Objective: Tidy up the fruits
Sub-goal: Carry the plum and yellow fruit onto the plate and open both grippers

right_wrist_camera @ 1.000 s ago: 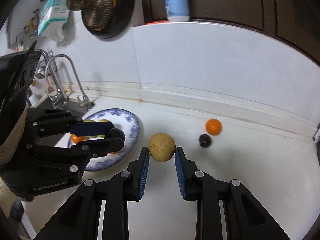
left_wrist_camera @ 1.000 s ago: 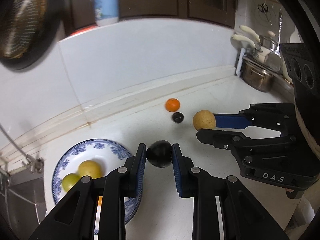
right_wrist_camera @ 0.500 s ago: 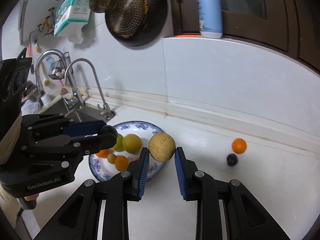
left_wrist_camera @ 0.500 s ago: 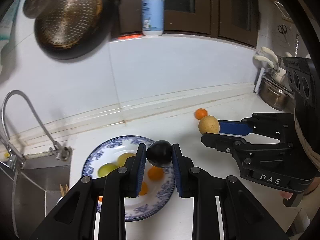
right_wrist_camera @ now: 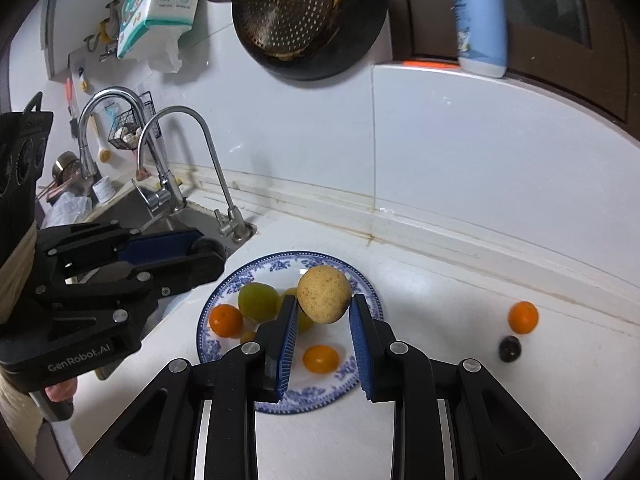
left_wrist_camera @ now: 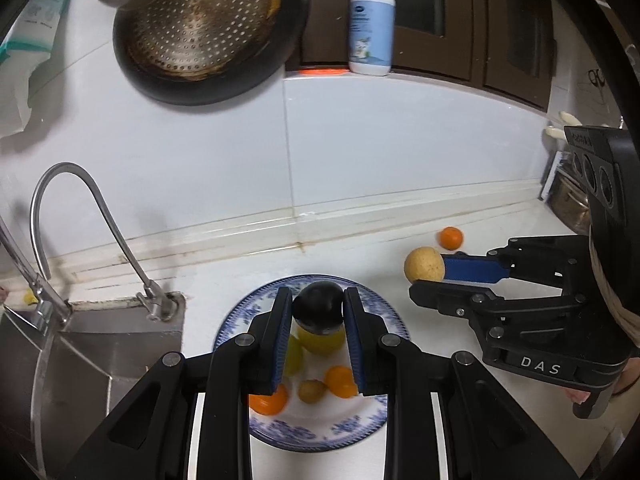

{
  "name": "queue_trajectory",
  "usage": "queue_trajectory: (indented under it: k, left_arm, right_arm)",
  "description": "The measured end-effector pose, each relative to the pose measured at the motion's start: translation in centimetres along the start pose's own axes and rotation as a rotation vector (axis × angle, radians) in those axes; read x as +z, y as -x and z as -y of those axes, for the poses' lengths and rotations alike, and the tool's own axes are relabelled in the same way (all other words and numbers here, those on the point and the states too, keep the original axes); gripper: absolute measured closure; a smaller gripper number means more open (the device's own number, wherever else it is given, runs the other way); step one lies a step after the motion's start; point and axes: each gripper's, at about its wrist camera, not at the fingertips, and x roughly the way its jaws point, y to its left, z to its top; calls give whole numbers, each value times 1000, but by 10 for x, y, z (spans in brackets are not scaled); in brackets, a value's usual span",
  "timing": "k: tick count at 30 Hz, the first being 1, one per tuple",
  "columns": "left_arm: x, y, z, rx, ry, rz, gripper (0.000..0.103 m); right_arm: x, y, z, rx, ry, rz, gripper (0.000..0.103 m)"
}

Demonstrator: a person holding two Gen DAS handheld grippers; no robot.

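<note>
Clamping a glossy black plum point(left_wrist_camera: 319, 306) between its blue pads, the left gripper point(left_wrist_camera: 318, 312) holds it above the blue-patterned plate point(left_wrist_camera: 384, 316). The right gripper point(right_wrist_camera: 325, 312) pinches a speckled tan round fruit point(right_wrist_camera: 324, 294) over the same plate, where green and orange fruits lie below both jaws.
</note>
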Motion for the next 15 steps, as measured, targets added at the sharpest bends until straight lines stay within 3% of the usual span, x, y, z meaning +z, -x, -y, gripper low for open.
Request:
queue_trajectory:
  k: [15]
  left_arm:
    - [5, -66, -48, -9, 81, -128, 77]
  right_arm:
    - [23, -72, 7, -13, -32, -139, 75]
